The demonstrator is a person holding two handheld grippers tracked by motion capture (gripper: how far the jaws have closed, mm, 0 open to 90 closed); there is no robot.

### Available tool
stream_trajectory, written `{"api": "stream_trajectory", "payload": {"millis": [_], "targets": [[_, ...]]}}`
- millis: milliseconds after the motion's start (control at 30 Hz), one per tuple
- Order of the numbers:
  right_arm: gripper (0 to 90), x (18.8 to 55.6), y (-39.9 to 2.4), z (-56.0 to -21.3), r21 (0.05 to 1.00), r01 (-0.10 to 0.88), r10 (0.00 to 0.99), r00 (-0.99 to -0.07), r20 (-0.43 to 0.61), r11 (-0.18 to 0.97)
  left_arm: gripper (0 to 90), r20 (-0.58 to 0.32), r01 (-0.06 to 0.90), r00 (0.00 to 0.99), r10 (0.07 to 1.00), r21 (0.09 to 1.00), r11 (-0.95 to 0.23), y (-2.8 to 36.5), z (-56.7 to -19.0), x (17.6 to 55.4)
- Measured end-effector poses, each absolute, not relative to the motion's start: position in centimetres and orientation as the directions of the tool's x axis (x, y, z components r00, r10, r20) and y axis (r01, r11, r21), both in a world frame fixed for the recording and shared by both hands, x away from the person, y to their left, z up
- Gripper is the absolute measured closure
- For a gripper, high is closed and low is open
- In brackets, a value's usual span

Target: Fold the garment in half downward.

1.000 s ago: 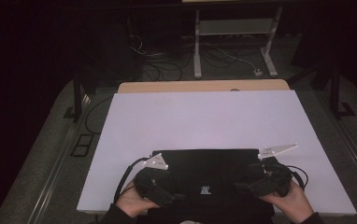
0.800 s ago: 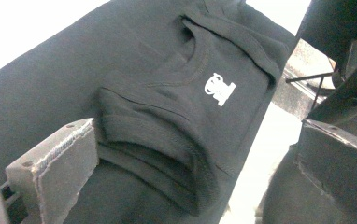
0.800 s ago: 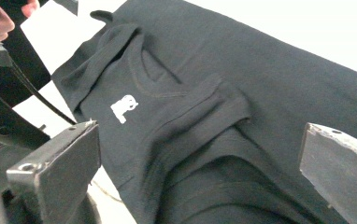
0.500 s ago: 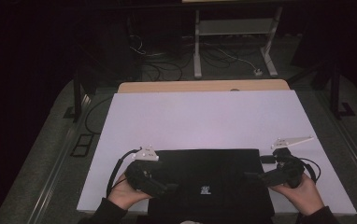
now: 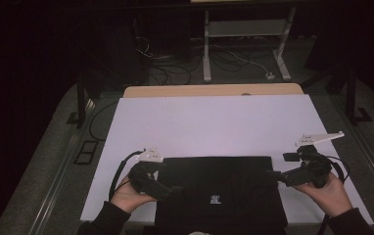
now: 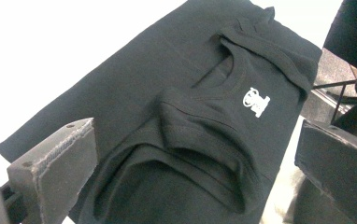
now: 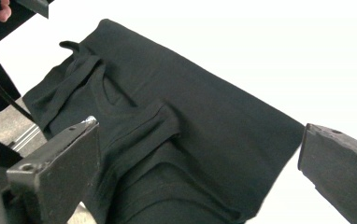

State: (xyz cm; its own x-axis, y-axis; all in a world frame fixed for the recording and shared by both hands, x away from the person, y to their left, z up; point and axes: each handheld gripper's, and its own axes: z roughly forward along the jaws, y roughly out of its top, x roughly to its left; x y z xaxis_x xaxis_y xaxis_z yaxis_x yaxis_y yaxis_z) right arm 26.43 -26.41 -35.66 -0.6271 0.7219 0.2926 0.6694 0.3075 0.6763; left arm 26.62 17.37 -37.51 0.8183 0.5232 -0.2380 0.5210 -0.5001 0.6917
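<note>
We see the folded black shirt (image 5: pixel 219 193) lying flat at the near edge of the white table (image 5: pixel 214 122), its small white logo (image 6: pixel 256 101) facing up. Our left gripper (image 5: pixel 163 187) sits at its left edge, our right gripper (image 5: pixel 277 176) at its right edge; both have their jaws spread wide, clasping nothing

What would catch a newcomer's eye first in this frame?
A folded black shirt with a small white logo lies at the near edge of the white table. The left gripper and right gripper flank it at either side, both with jaws apart and holding nothing.
</note>
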Motion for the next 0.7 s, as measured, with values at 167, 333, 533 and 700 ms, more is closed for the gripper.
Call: {"api": "stream_trajectory", "payload": {"millis": [167,333,533,700], "targets": [[0.0,27.0,-26.9,-35.3,0.677,0.675,0.736,-0.611,0.290,0.293,0.0,-0.231,0.525,0.812,0.536,0.691,-0.497,17.6,-37.3,27.3],[0.0,27.5,-27.2,-35.2,0.674,0.678,0.741,-0.607,0.288,0.293,0.0,-0.231,0.526,0.811,0.537,0.689,-0.498,17.8,-37.2,27.8],[0.0,28.0,-27.4,-35.2,0.674,0.678,0.747,-0.603,0.281,0.294,0.0,-0.231,0.532,0.804,0.548,0.691,-0.490,18.1,-37.2,28.2],[0.0,28.5,-27.4,-35.3,0.673,0.681,0.751,-0.597,0.282,0.289,0.0,-0.232,0.537,0.798,0.557,0.693,-0.481,18.5,-37.1,28.7]]}}
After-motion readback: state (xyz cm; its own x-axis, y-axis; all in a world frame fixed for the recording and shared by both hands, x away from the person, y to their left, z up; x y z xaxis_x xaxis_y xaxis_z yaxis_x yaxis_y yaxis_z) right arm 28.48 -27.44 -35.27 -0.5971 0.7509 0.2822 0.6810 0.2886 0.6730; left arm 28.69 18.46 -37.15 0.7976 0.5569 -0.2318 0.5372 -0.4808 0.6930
